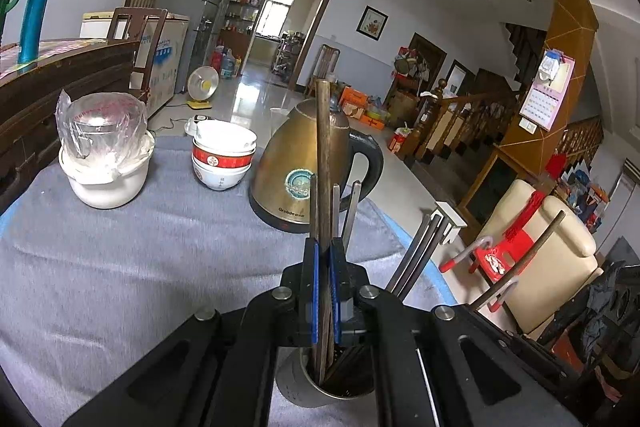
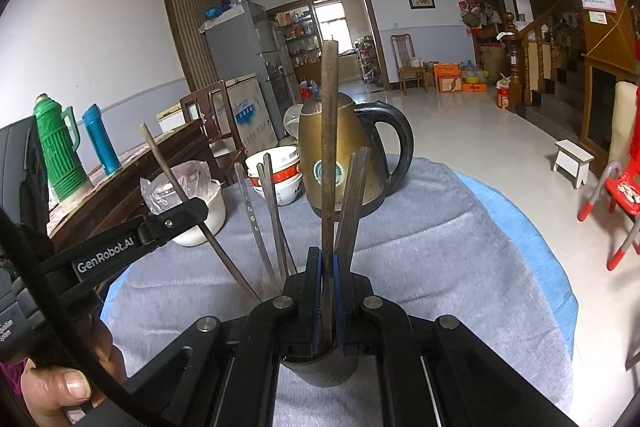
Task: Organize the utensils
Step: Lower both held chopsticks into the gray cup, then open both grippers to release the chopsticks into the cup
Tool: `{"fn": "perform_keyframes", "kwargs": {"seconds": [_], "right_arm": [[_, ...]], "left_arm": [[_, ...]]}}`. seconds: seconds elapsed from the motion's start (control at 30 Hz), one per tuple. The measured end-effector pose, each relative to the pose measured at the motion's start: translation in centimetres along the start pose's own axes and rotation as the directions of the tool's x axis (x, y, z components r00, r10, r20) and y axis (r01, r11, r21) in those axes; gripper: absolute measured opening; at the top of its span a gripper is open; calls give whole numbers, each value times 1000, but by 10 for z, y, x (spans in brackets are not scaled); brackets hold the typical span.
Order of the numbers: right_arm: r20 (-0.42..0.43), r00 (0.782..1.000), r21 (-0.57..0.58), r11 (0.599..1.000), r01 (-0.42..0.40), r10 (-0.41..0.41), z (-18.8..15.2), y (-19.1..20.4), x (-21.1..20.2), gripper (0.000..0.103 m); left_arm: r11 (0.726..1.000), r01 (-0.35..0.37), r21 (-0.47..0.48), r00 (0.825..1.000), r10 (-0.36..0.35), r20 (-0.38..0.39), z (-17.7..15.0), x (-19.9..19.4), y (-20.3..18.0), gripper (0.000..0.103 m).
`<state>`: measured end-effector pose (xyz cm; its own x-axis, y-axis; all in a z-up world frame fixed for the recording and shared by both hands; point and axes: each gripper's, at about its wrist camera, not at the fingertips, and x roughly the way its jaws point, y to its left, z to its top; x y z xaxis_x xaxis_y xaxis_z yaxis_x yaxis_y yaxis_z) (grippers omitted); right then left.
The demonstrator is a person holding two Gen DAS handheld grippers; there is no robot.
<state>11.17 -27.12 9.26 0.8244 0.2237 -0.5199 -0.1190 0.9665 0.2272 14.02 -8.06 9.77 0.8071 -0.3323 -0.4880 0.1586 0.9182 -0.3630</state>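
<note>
Over perforated steel holder (image 1: 320, 385) | both grippers' fingers clamp one slim brown wooden chopstick each | grey fuzzy cloth (image 1: 160, 247)

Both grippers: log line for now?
left gripper: shut on chopstick | right gripper: shut on chopstick | both over holder

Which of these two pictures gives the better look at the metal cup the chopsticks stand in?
The left wrist view. There the metal cup shows its open rim, its perforated wall and the chopsticks' lower ends inside. In the right wrist view the cup is only a dark sliver under the gripper, its mouth hidden.
</note>
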Motion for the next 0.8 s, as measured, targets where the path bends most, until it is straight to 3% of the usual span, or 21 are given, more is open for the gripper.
{"fn": "perform_keyframes", "kwargs": {"seconds": [0.8], "right_arm": [[-66,998,4,1000,3,-2,-11,-1,17,6]], "left_arm": [[1000,-5,28,996,8,-93,-13,19,0,5]]}}
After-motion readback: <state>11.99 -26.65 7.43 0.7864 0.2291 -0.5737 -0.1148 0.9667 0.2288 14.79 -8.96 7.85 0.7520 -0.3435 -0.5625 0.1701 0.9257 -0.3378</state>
